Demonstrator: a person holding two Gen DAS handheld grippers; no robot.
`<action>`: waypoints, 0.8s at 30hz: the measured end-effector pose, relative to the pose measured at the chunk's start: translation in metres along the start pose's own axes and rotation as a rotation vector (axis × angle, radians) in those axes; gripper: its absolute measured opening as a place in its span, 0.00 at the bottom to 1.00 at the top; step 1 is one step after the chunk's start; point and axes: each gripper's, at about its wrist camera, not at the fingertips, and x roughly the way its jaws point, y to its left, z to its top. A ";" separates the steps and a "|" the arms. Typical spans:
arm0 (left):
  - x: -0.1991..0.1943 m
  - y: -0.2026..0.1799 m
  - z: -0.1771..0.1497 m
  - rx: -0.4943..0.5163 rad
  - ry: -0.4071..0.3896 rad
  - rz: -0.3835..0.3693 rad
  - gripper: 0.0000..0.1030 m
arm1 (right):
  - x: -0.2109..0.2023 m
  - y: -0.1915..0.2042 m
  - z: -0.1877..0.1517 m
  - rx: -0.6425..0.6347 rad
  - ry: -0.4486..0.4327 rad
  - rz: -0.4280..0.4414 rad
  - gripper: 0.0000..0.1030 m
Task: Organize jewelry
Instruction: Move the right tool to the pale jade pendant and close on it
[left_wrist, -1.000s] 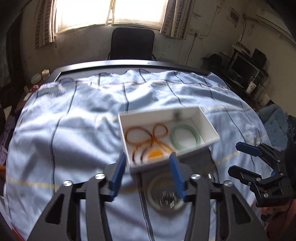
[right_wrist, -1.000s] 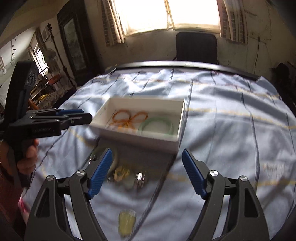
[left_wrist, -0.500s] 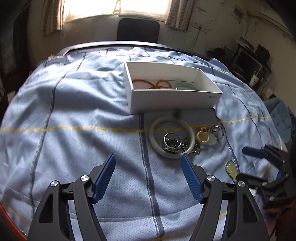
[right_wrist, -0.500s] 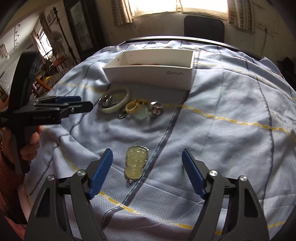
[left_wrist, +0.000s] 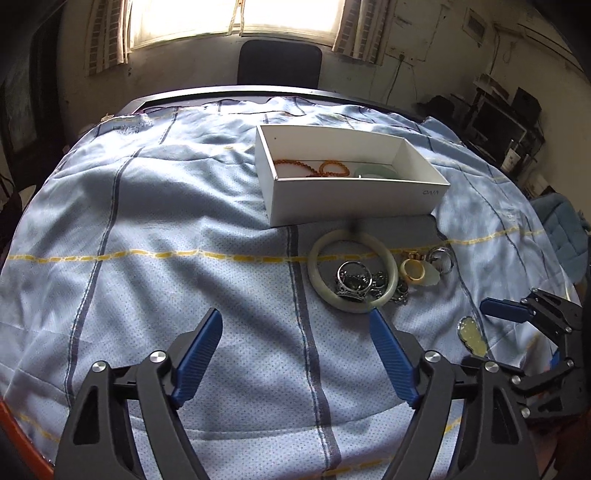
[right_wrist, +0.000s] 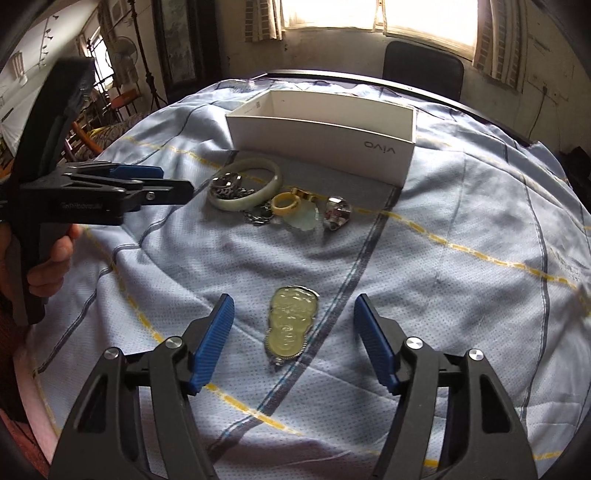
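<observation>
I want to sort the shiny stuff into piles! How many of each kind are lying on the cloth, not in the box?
Bangles: 1, pale bangle
Rings: 3, yellow ring, silver ring, dark metal ring
Pendants: 2, oval pendant, pale green pendant
Chains: 1, tangled chain
Total: 7, though the tangle may hide more.

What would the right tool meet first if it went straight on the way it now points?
Most likely the pale yellow pendant, lying flat on the blue cloth between the right tool's open jaws. Depth is unclear; nothing else lies nearer.

Bare cloth lies open around the pendant; farther on, the ring cluster and box block passage.
</observation>
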 end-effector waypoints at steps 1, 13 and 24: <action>0.001 0.001 0.000 -0.004 0.005 0.001 0.84 | -0.001 0.001 0.000 -0.005 -0.004 0.003 0.64; -0.001 -0.001 -0.001 -0.001 0.002 0.024 0.86 | 0.002 0.007 -0.001 -0.029 0.002 -0.029 0.52; -0.001 0.001 0.000 -0.009 0.008 0.033 0.86 | 0.003 0.015 -0.004 -0.078 0.002 -0.052 0.40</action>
